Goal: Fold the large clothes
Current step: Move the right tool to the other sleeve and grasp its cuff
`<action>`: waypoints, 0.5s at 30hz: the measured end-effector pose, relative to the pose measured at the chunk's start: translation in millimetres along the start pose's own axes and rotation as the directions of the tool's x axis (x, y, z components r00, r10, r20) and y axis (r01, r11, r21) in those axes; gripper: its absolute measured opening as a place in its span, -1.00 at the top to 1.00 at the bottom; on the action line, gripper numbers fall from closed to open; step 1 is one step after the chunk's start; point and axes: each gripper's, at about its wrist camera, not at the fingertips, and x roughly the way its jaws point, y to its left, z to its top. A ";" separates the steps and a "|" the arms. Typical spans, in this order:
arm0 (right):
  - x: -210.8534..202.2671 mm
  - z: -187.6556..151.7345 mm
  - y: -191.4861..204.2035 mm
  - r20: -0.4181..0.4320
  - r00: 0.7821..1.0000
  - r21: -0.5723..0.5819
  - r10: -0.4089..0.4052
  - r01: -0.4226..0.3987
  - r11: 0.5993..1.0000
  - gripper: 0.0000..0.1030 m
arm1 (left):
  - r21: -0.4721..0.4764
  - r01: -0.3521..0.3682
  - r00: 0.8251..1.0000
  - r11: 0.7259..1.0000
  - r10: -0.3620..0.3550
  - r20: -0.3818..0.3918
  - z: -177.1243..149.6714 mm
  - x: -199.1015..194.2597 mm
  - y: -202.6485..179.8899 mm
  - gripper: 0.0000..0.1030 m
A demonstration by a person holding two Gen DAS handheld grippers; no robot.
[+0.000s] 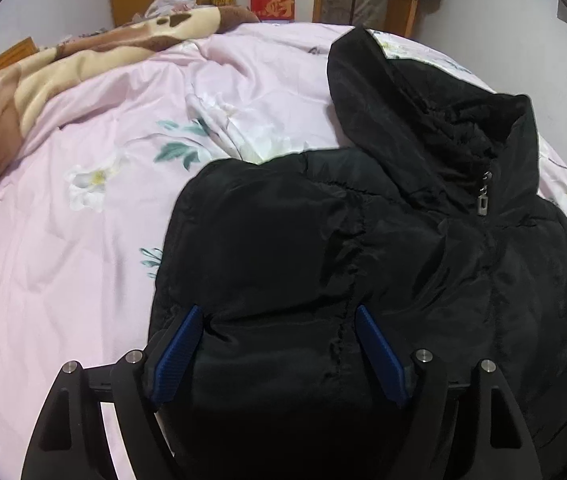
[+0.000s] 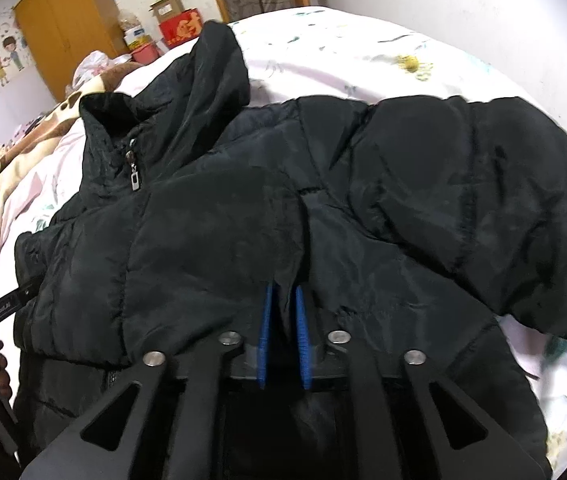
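A black, puffy, hooded padded jacket point(image 1: 383, 248) lies zipped, front up, on the pink floral-quilted bed point(image 1: 83, 208). The left claw point(image 1: 277, 312) straddles a padded bulge, spread wide; the right claw point(image 2: 283, 294) pinches a thin fold. That slippery shell could slide free mid-fold.

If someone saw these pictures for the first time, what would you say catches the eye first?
A big black puffer jacket fills the middle of both views, spread on a pink floral bedsheet with its hood and silver zipper pull toward the far side. The right claw is shut on a fold of its fabric, while the left claw sits open over a padded panel.
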 end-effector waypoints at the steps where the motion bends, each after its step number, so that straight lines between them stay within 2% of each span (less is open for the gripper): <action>1: -5.9 0.4 -0.4 0.014 1.000 -0.001 0.000 0.000 1.000 0.64 | 0.017 0.015 1.000 1.000 -0.016 0.012 -1.3 -7.8 -2.9 -0.53; 4: -39.0 -1.2 -5.6 0.079 0.997 0.002 -0.012 0.012 1.000 0.59 | 0.017 0.046 0.999 0.999 -0.046 0.005 -5.7 -27.4 -6.4 -0.53; 6: -69.2 -5.1 -14.5 0.128 0.992 0.021 0.001 -0.004 1.000 0.51 | 0.003 0.063 0.997 0.998 -0.063 0.039 -10.7 -48.3 -8.0 -0.53; 8: -91.4 -10.5 -25.2 0.150 0.989 0.048 -0.011 0.004 0.999 0.21 | 0.019 0.106 0.992 0.994 -0.107 0.071 -18.1 -72.4 -15.7 -0.53; 12: -132.1 -27.1 -58.9 0.183 0.982 0.135 -0.040 0.015 0.991 0.16 | 0.031 0.190 0.978 0.981 -0.192 0.086 -33.8 -103.7 -36.7 -0.57; 15: -158.7 -46.4 -94.5 0.199 0.974 0.205 -0.106 0.065 0.977 0.11 | 0.060 0.240 0.966 0.969 -0.245 0.082 -48.1 -117.0 -60.5 -0.57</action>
